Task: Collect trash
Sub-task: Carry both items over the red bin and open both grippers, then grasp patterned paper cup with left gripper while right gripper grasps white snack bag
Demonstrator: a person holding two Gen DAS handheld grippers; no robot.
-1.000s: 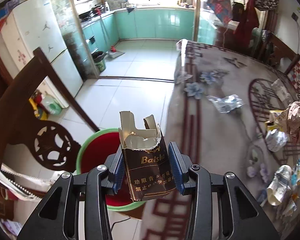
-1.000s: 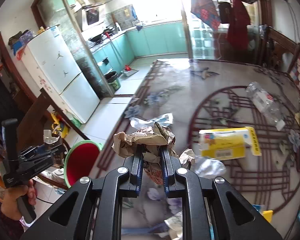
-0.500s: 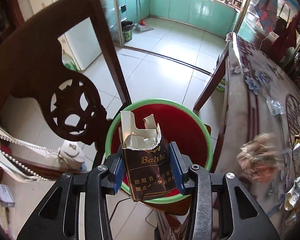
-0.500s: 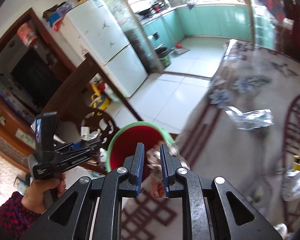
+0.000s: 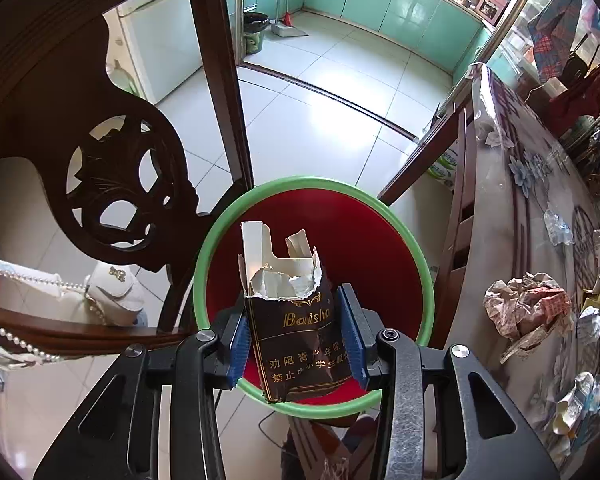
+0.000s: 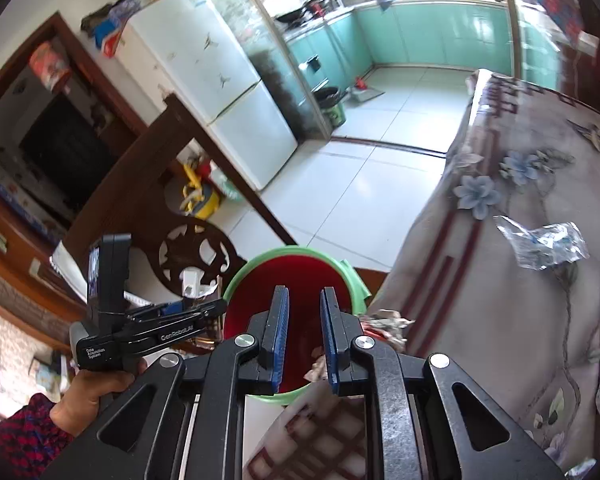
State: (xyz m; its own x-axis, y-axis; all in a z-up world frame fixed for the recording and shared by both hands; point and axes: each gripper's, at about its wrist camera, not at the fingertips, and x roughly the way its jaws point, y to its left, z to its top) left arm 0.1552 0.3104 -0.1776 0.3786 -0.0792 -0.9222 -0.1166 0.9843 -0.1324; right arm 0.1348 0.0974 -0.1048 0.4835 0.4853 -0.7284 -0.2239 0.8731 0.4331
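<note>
My left gripper (image 5: 296, 334) is shut on a torn dark brown cigarette pack (image 5: 296, 332) and holds it over the red bin with a green rim (image 5: 422, 264). In the right wrist view my right gripper (image 6: 303, 340) has its blue pads a little apart with nothing between them, above the same bin (image 6: 256, 264). The crumpled brown paper wad (image 5: 528, 312) sits at the table edge beside the bin; a bit of it (image 6: 384, 322) shows just right of my right fingers. The left gripper (image 6: 204, 306) with the pack shows at the bin's left.
A carved dark wooden chair (image 5: 112, 184) stands left of the bin. The table with a flowered cloth (image 6: 500, 300) carries a crushed plastic wrapper (image 6: 544, 240) and several other scraps (image 5: 576, 404). A white fridge (image 6: 220, 92) and tiled kitchen floor lie beyond.
Both grippers swung from the table to over the bin. The right gripper opened and let go of the crumpled paper, which now lies at the table edge. The left still holds the pack.
</note>
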